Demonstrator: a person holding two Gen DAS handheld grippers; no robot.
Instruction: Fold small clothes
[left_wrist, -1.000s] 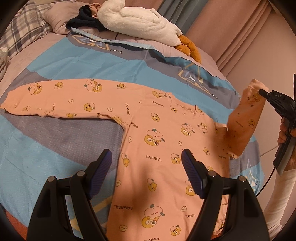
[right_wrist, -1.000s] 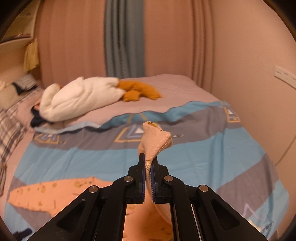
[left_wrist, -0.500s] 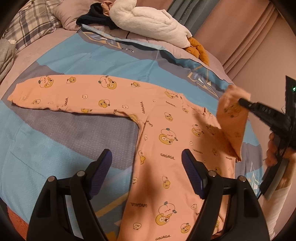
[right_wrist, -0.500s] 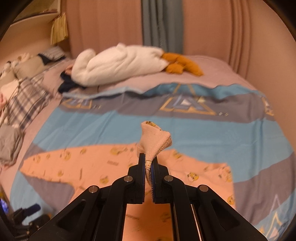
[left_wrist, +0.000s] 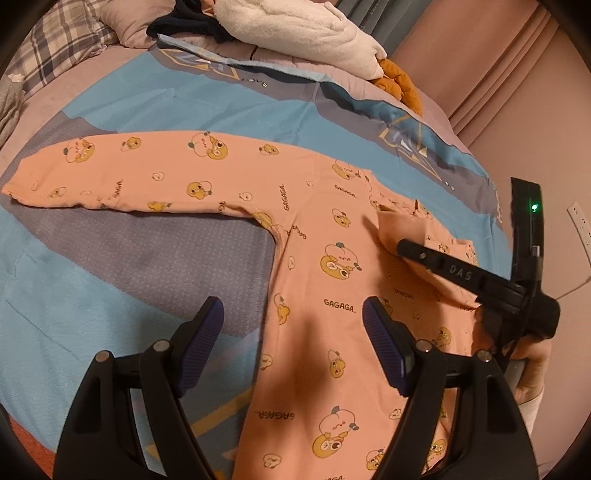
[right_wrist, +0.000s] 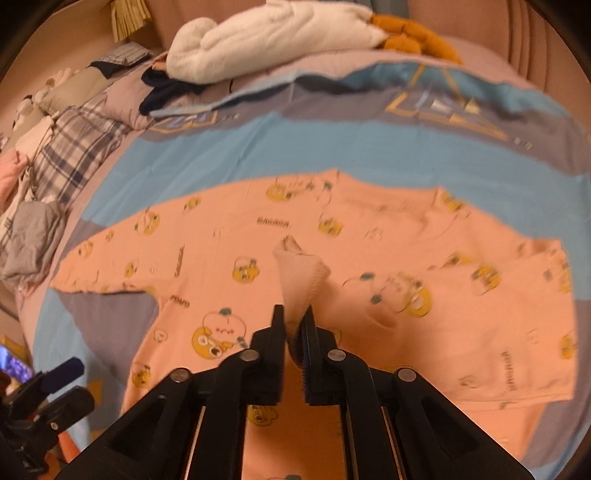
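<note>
Right gripper (right_wrist: 293, 325): jaws pinching the sleeve cuff (right_wrist: 301, 275), held over the chest of the peach shirt (left_wrist: 332, 280).

Left gripper (left_wrist: 291, 343): jaws spread, empty, above the shirt's lower body.

Shirt: flat on the blue-grey bedspread (left_wrist: 140, 92), other sleeve (left_wrist: 140, 173) stretched sideways.

Handling, as judged: lay the cuff flat across the chest, crease running straight from the shoulder, before letting go.

Beyond: white plush toy (left_wrist: 303, 26) by the pillows.
</note>
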